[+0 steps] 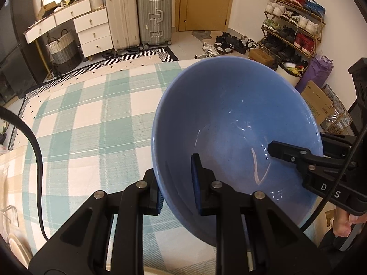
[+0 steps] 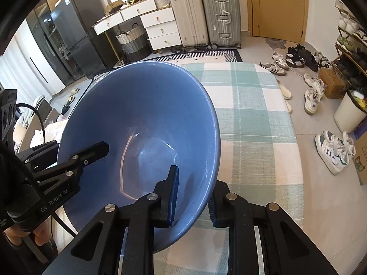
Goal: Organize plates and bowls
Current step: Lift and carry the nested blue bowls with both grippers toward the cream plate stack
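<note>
left hand-held gripper (image 1: pixel 177 183) clamps blue bowl (image 1: pixel 229 119) | checked tablecloth (image 1: pixel 91 123) | suitcases (image 1: pixel 140 16)

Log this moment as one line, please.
left gripper: shut on blue bowl rim | right gripper: shut on opposite rim | bowl: empty, over checked cloth

Blue bowl (image 1: pixel 229 114); teal-checked cloth (image 1: pixel 91 126)

Black claw (image 1: pixel 176 183) with blue pads, silver screws, black cable.
</note>
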`<state>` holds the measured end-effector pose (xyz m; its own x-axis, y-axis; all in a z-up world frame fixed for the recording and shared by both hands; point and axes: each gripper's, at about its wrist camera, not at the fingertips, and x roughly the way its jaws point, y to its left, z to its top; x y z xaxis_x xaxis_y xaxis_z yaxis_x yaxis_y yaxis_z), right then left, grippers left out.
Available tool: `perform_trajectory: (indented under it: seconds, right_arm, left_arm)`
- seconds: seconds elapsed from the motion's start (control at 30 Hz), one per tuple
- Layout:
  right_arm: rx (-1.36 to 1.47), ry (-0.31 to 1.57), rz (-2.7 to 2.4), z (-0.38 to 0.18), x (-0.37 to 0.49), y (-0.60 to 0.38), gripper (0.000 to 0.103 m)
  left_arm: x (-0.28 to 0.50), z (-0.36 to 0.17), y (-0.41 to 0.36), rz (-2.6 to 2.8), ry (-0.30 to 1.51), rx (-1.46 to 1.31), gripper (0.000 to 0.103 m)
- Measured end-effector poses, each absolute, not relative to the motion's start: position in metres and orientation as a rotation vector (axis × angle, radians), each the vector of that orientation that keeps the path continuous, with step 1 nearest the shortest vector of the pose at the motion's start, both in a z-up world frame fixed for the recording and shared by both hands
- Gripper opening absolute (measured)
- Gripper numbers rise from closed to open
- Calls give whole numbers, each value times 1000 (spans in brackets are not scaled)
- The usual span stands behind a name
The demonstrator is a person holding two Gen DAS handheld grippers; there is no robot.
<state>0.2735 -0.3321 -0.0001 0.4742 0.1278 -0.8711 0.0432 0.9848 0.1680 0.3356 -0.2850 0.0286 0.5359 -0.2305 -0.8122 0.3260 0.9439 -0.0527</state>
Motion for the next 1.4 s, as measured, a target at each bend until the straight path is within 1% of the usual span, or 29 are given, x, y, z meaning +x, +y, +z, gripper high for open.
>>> perform_trajectory:
  seconds: [0.4, 0.67, 1.07, 1.4]
  right_arm:
    - [128, 1051, 117, 20, 256, -287, 23]
    - [90, 1049, 151, 26, 245, -256, 23]
    - [47, 1033, 194, 30, 221, -211, 23]
    - [-9, 1043, 261, 22, 208, -163, 23]
  left_arm:
    - [280, 59, -225, -271, 908, 73, 17]
    - [242, 70, -182, -237, 891, 24, 17]
    - [170, 73, -117, -179, 858, -12, 17]
    - [106, 70, -51, -100, 823, -49, 17]
